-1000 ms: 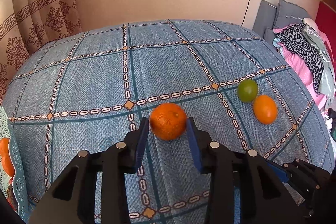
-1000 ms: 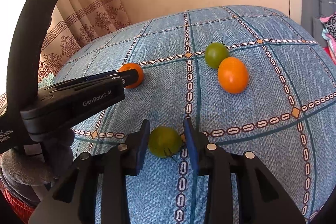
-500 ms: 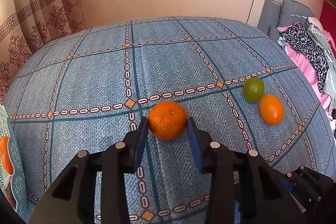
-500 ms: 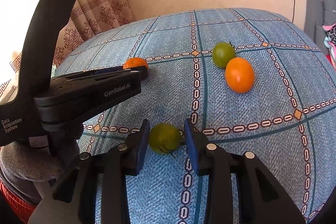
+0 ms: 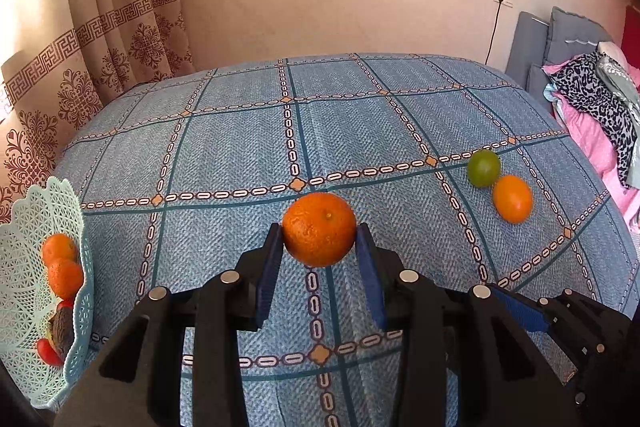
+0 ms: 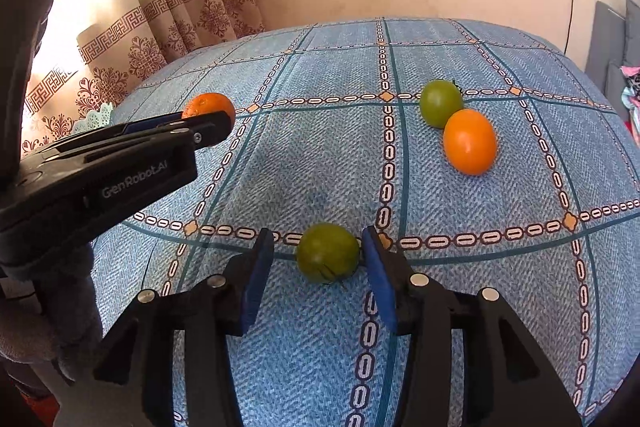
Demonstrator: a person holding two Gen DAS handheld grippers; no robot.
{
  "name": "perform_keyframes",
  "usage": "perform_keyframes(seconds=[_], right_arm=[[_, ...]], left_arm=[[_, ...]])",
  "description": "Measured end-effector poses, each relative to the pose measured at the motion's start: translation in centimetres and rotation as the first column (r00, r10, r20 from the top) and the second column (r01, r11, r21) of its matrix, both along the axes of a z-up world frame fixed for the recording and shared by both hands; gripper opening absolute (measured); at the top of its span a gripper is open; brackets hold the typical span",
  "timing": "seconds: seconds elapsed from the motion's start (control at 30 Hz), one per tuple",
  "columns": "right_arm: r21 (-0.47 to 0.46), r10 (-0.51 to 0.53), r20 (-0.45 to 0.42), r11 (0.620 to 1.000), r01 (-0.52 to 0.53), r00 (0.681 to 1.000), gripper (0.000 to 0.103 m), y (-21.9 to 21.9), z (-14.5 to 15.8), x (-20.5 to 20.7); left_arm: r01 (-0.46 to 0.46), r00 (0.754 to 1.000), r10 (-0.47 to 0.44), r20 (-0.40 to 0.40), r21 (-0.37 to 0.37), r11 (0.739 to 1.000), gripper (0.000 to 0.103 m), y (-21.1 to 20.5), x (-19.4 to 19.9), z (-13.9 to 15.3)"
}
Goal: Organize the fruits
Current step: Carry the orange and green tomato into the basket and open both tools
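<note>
My left gripper is shut on a round orange and holds it a little above the blue patterned cloth. The right wrist view shows that same orange at the left gripper's tip. My right gripper is open around a green tomato that rests on the cloth. Its right pad is at the fruit and a gap shows on the left side. A second green tomato and a smooth orange fruit lie together farther right.
A pale mint lattice basket stands at the table's left edge with several oranges and other fruit inside. Curtains hang behind it. A grey headboard and a heap of clothes lie to the right. The cloth's far half is bare.
My left gripper closed on the orange, lifted it and turned left, bringing the basket into view. The right gripper stayed around the green tomato, jaws slightly wider.
</note>
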State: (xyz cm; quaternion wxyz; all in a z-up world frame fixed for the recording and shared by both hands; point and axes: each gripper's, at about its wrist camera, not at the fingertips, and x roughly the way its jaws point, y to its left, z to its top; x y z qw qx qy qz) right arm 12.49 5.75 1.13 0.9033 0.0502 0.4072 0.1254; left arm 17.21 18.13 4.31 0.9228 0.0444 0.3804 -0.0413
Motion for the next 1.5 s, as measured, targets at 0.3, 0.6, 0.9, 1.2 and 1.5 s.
perform_keyframes(seconds=[0.3, 0.6, 0.9, 1.2, 1.5], right_arm=[[-0.040, -0.011, 0.011, 0.999, 0.012, 1.000, 0.029, 0.2, 0.3, 0.0], [0.000, -0.015, 0.089, 1.000, 0.015, 0.996, 0.029, -0.1, 2.5, -1.2], [0.021, 0.022, 0.153, 0.999, -0.026, 0.988, 0.029, 2.2, 5.5, -2.3], [0.022, 0.069, 0.211, 0.997, -0.076, 0.975, 0.030, 5.6, 8.5, -3.4], [0.014, 0.143, 0.240, 0.988, -0.151, 0.960, 0.029, 10.6, 10.1, -3.9]], left_arm=[[-0.025, 0.999, 0.025, 0.043, -0.021, 0.999, 0.038, 1.9, -2.4, 1.4], [-0.061, 0.992, 0.061, 0.112, -0.002, 0.998, 0.038, 3.8, -5.1, 3.3], [-0.146, 0.973, 0.144, 0.178, -0.001, 0.989, 0.038, 7.4, -7.3, 5.6], [-0.222, 0.952, 0.218, 0.215, -0.005, 0.975, 0.038, 11.1, -8.8, 6.5], [-0.268, 0.939, 0.266, 0.219, -0.018, 0.963, 0.038, 14.5, -9.7, 6.8]])
